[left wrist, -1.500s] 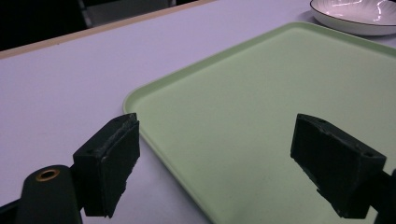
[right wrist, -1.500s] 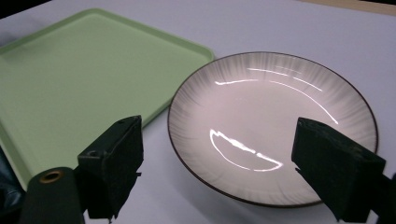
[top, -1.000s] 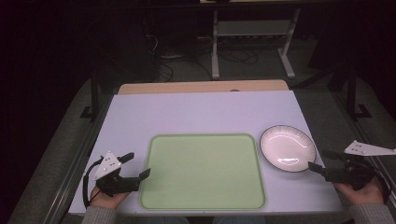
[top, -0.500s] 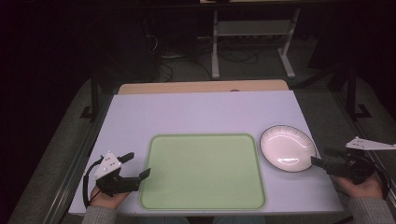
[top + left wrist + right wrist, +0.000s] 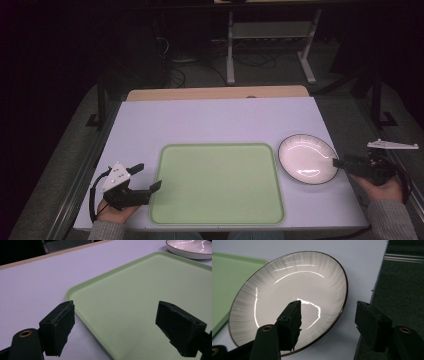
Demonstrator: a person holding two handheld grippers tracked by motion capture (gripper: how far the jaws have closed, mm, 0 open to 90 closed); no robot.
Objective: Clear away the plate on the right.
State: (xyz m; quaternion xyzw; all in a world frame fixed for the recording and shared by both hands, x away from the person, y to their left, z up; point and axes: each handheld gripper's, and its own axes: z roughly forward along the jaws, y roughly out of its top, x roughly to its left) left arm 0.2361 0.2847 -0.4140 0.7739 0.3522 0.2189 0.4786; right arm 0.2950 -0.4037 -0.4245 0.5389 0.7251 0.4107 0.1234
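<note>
Step in hand: I judged this to be the reach for the plate (image 5: pixel 306 159), with my right tongs (image 5: pixel 328 322) closing in on its near right rim and no grip made yet.
Plate: it lay on the white surface (image 5: pixel 210 120) at the right, just beside the right edge of the green tray (image 5: pixel 217 184); whether the two touched I could not tell. It was white and shallow, with a thin dark rim, and held nothing.
Right tongs: they were released, jaws spread wide. In the right gripper view one jaw hung over the plate's bowl and the other stood outside the rim, over the surface's right edge, so the rim sat between them. In the high view the right tongs (image 5: pixel 341 163) showed at the plate's right edge, with my hand behind them.
Left tongs: the left tongs (image 5: pixel 146 178) were also released, jaws wide apart, at the tray's near left corner. In the left gripper view one jaw stood over the surface and the other over the tray.
Tray: it was bare, in the middle of the surface toward the near side.
Next move: I reckoned it called for easing the right tongs forward and down until the rim sat deep between the jaws, then clenching firmly, since a glossy rim could slip.
</note>
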